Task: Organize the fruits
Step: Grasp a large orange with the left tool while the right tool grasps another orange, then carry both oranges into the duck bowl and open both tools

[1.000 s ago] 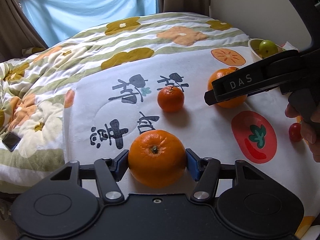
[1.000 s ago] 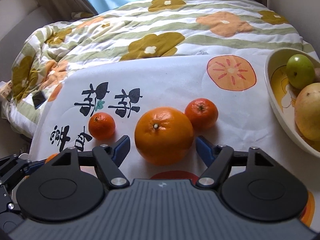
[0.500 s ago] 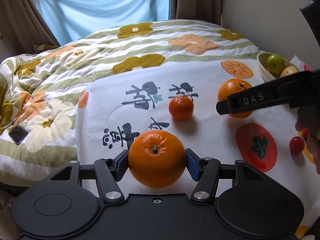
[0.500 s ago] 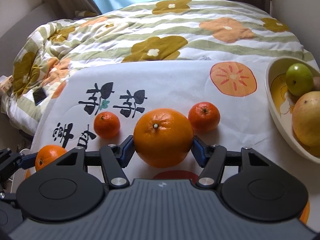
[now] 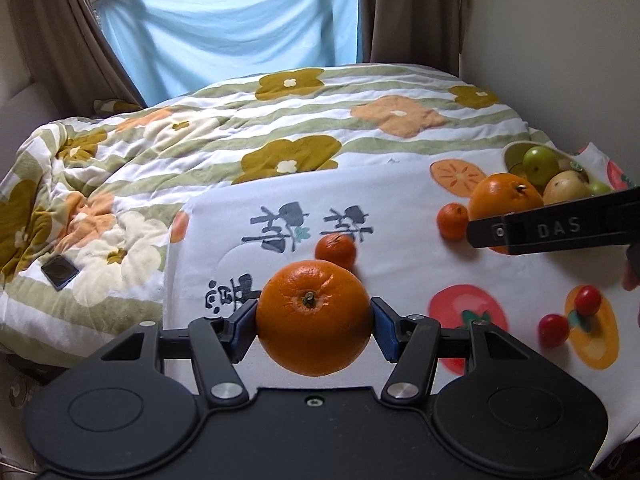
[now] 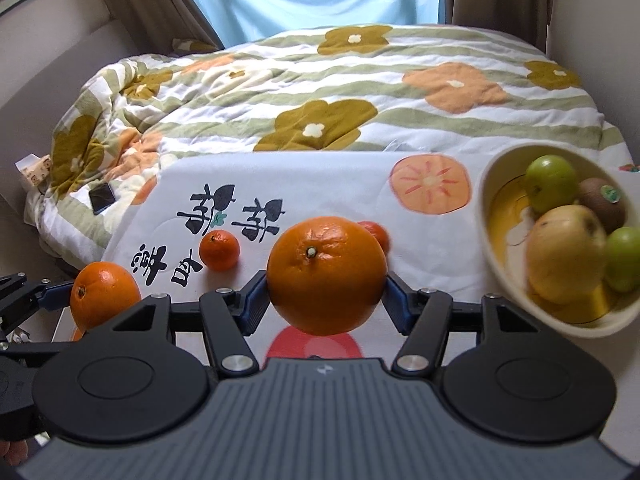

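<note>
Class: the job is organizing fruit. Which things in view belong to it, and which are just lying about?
Belonging:
- large orange in left tongs
- large orange in right tongs
- small mandarins
- cherry tomatoes
- fruit bowl

Lying about:
- phone
- flowered quilt
- blue curtain

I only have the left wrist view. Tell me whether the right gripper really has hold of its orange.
Observer: Yes. The right gripper has just been closing its jaws, and both pads now press the big orange between them.
Operator: Report what is in the bowl. I see little past its rim.
Observer: The bowl holds two green fruits, a yellow fruit and a kiwi with a sticker.
Operator: Say where there is room in it.
Observer: Its left side, nearest the big orange, shows bare yellow bottom.
</note>
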`<state>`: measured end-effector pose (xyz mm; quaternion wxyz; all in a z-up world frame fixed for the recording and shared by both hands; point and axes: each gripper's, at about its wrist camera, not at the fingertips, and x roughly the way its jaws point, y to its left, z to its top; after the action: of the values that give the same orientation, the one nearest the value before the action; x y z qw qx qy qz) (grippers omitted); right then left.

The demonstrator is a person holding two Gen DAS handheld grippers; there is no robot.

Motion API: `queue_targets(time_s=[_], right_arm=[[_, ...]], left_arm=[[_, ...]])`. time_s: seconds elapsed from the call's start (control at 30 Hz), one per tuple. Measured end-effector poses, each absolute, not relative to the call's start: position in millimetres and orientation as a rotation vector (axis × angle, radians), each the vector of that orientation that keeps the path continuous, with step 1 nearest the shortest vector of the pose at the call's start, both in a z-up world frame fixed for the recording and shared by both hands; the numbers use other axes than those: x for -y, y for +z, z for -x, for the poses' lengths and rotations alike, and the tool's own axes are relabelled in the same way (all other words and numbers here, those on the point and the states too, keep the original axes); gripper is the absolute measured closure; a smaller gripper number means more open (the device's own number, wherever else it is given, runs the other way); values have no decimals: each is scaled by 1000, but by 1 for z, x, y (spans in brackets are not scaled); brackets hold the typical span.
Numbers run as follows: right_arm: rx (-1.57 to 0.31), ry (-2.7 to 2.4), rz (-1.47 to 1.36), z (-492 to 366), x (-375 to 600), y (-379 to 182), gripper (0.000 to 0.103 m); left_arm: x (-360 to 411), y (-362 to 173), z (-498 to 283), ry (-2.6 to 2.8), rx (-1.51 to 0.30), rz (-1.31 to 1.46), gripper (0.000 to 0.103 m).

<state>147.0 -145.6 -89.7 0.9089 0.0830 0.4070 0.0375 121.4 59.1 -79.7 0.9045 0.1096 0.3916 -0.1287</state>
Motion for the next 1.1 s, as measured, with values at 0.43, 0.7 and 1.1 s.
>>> queue_targets(time_s=[0.43,0.7,1.1], right_arm=[[-759,96,-173,-107,240,-49,28],[-737,44,-142,-101,315,-36,28],[-730,-37,-154,-126,369,-47,28]], left_arm=[[35,-35,-97,-284,-718,-216,40],[102,-21,-106,-337,-676,-202,40],[166,-39,-166,-449,-698,-228,40]])
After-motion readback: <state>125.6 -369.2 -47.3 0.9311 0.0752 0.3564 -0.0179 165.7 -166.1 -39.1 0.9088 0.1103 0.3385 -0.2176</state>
